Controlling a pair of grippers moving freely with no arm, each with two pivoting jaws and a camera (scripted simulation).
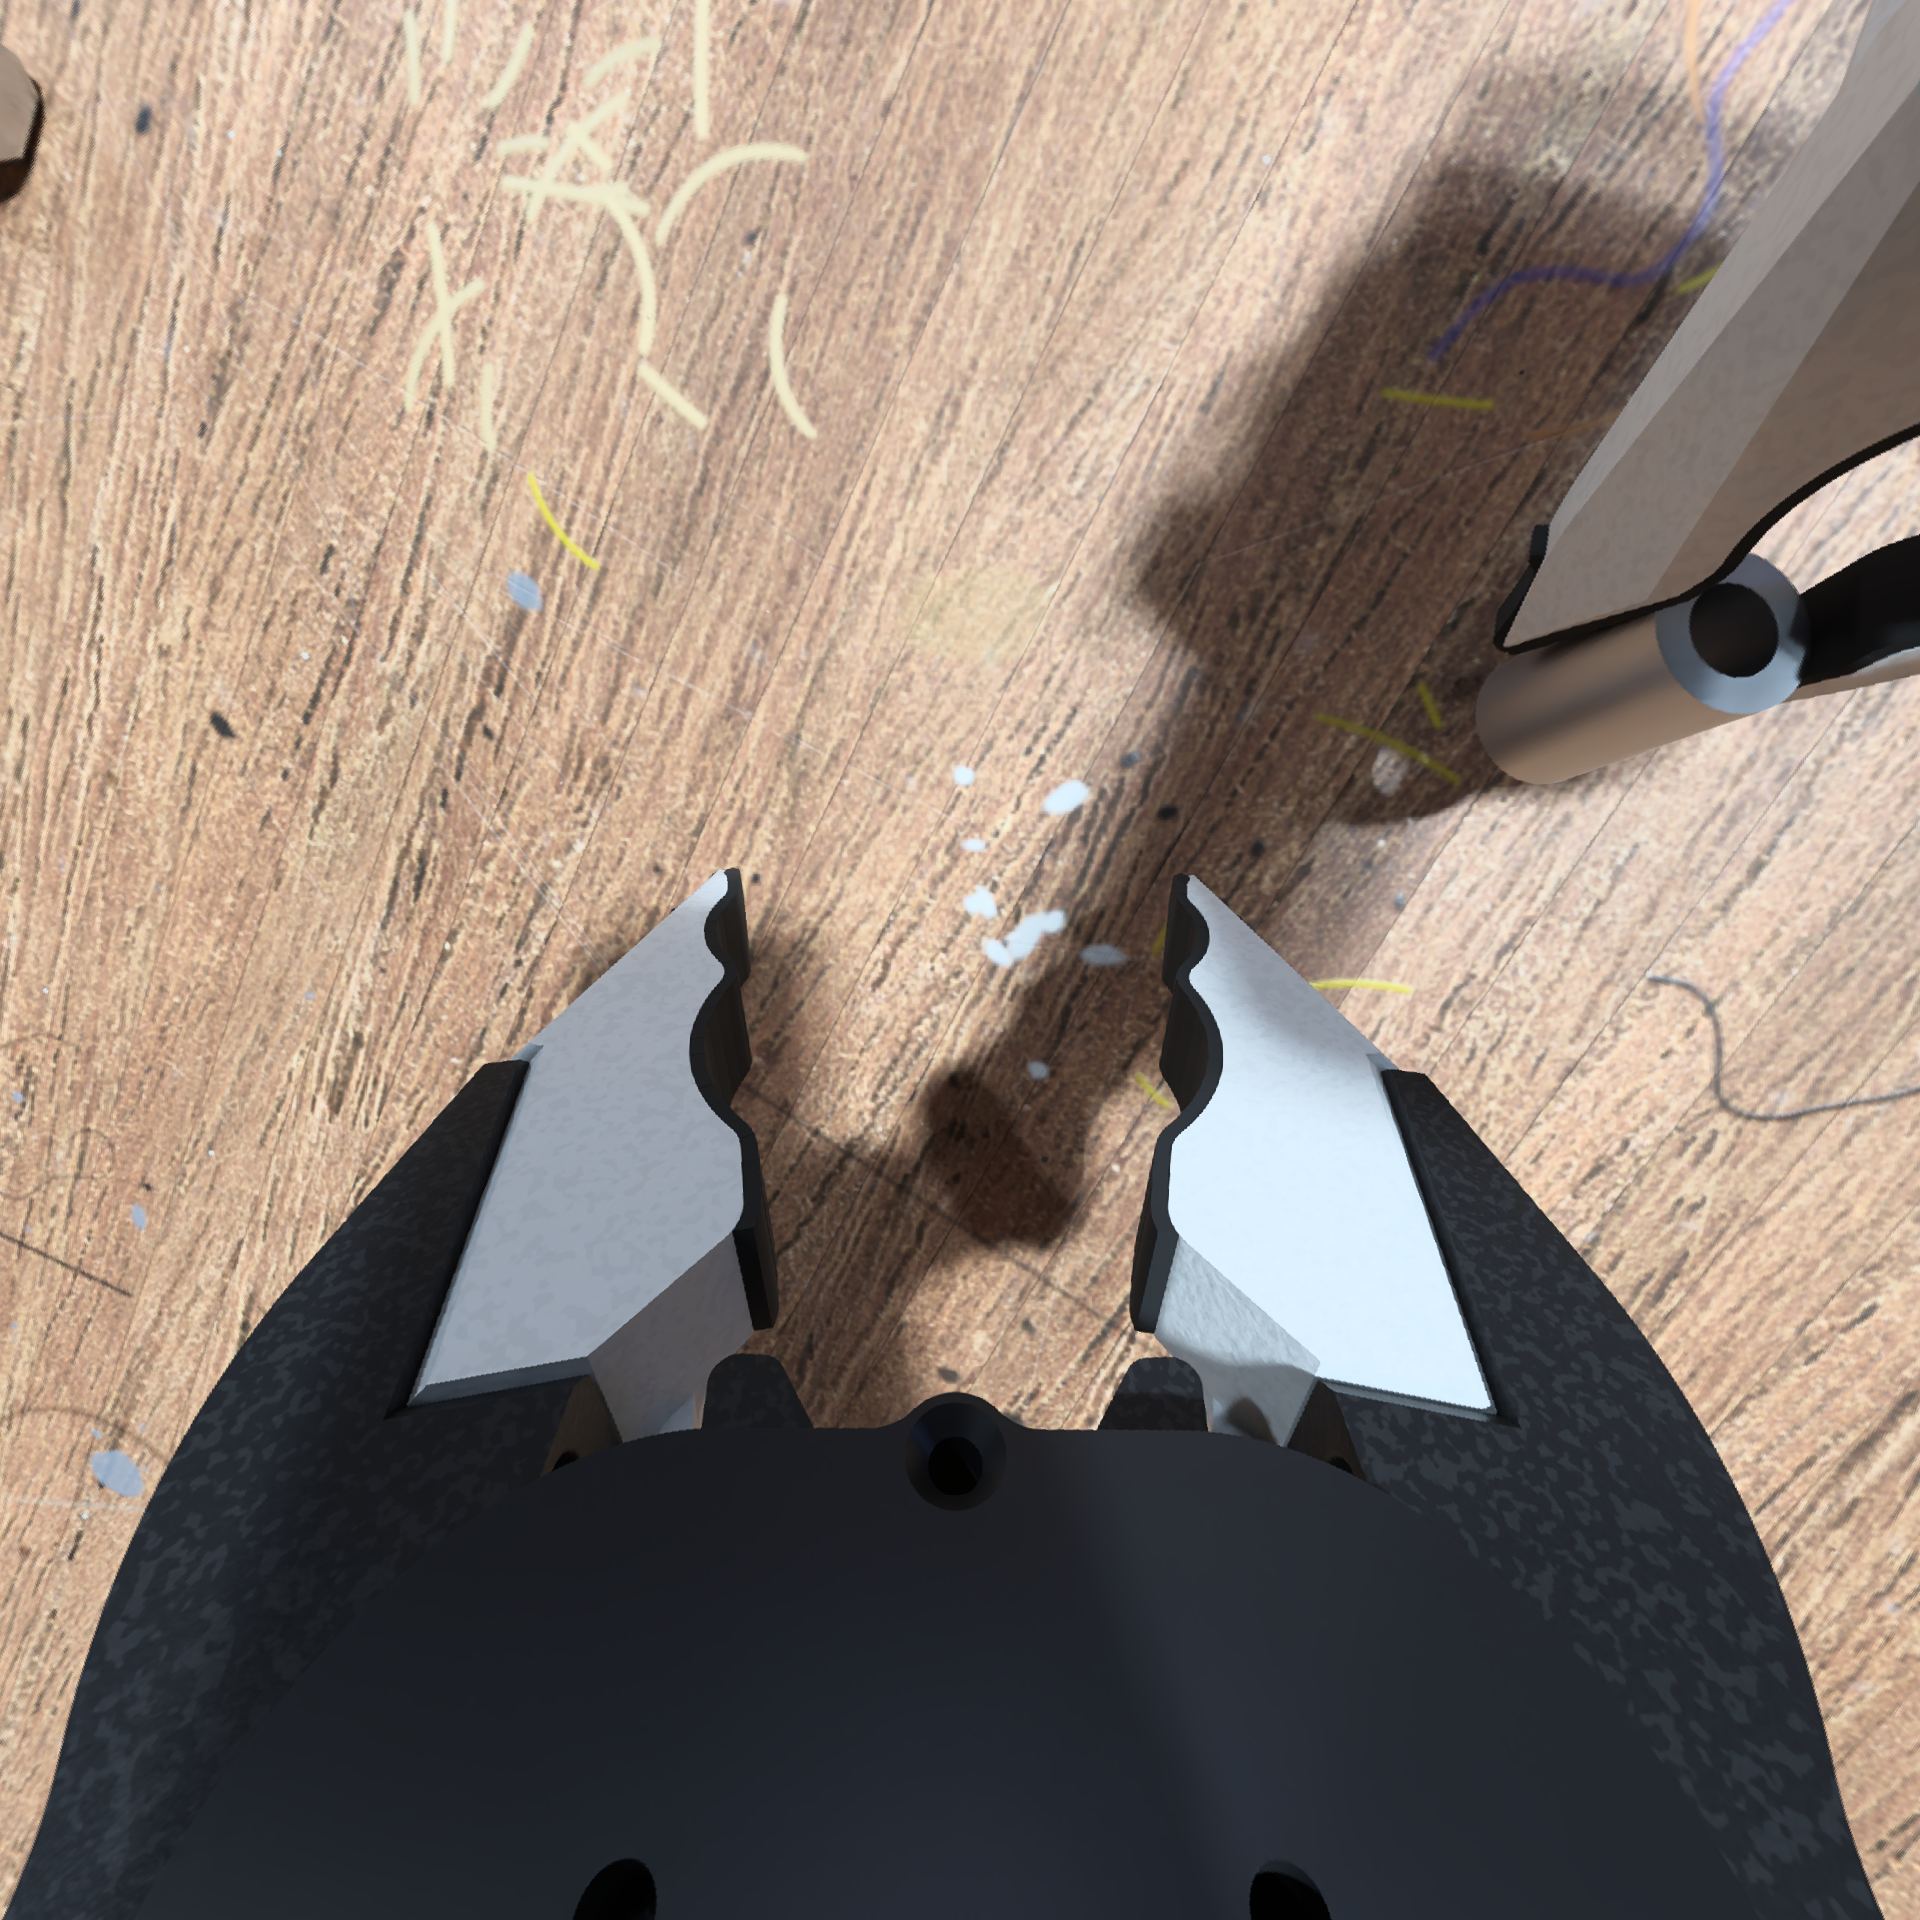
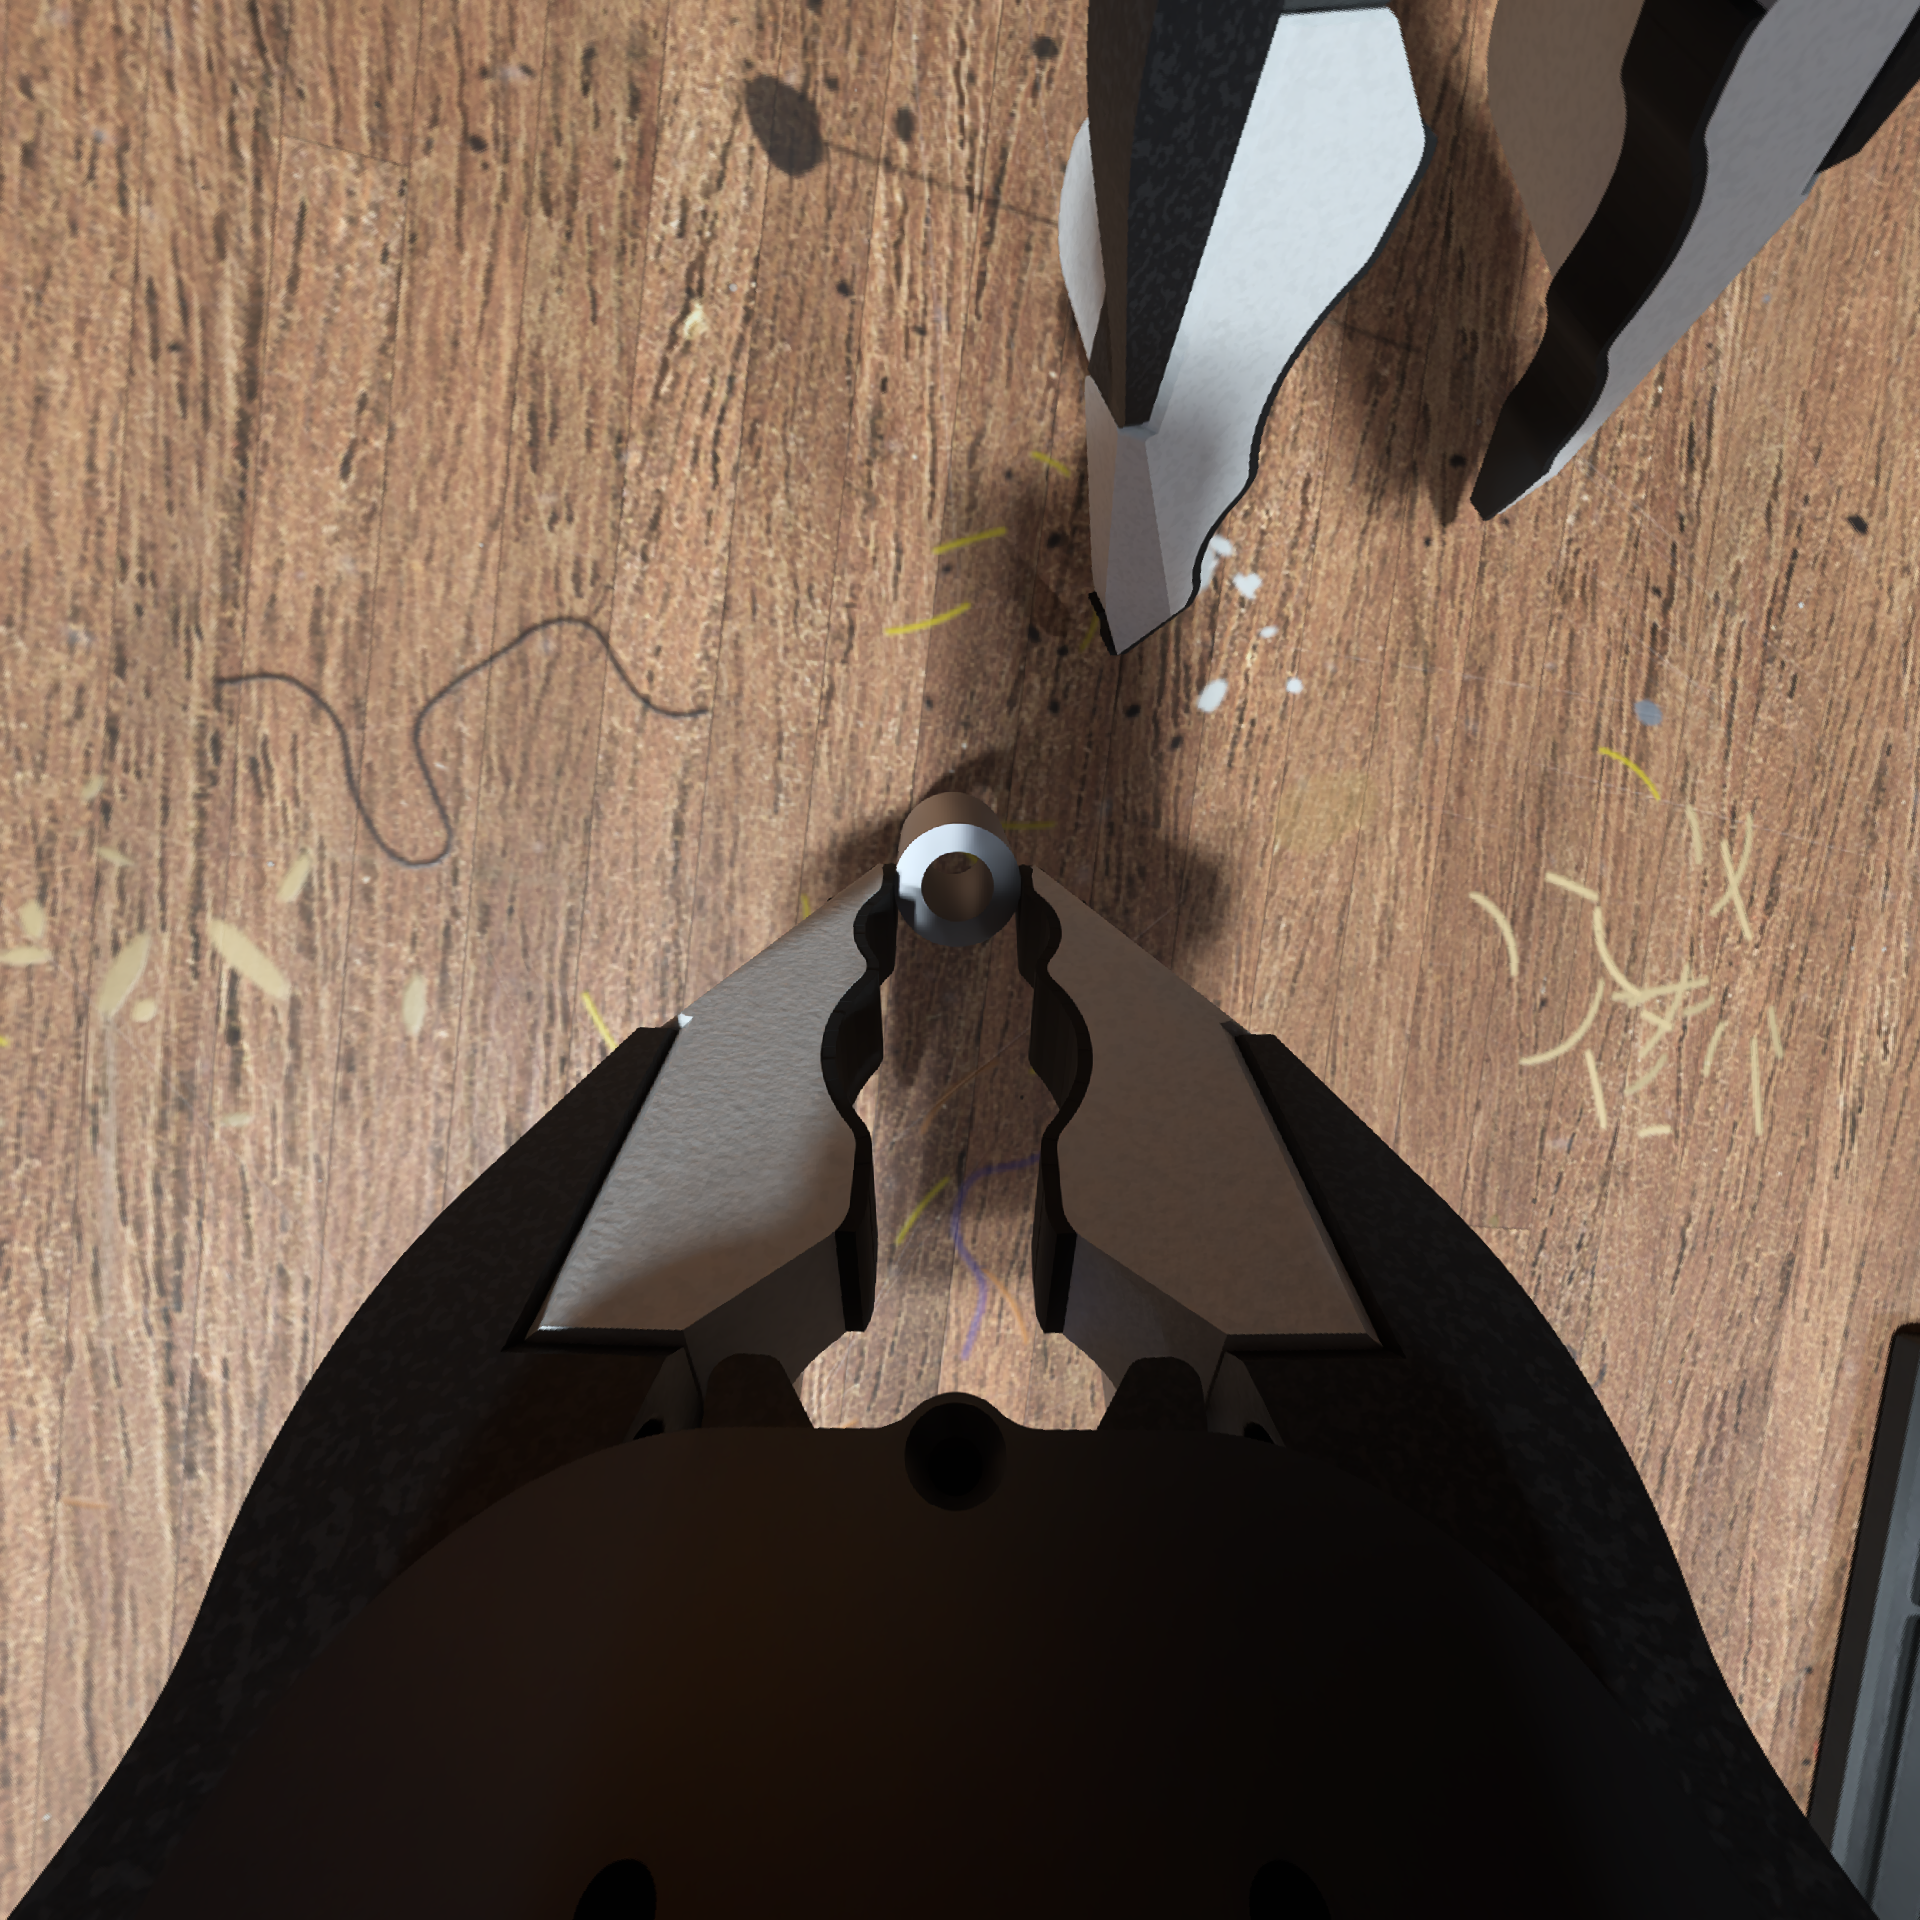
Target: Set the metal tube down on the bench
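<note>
The metal tube (image 2: 971, 840) is a short hollow silver cylinder, seen end-on between my right gripper's (image 2: 956, 885) fingertips, which are shut on its upper end. In the left wrist view the tube (image 1: 1600, 696) hangs tilted at the far right in the right gripper (image 1: 1704, 634). Its lower end is close to the wooden bench (image 1: 312, 727), with its shadow right under it; I cannot tell if it touches. My left gripper (image 1: 958, 894) is open and empty, low over the bench, to the left of the tube. It also shows in the right wrist view (image 2: 1314, 566).
Wood shavings (image 1: 623, 229), paint flecks (image 1: 1018, 925) and a black thread (image 2: 416, 727) lie on the bench. A dark grey flat object (image 2: 1881, 1610) sits at the right edge. A brown object (image 1: 12, 125) shows at the far left.
</note>
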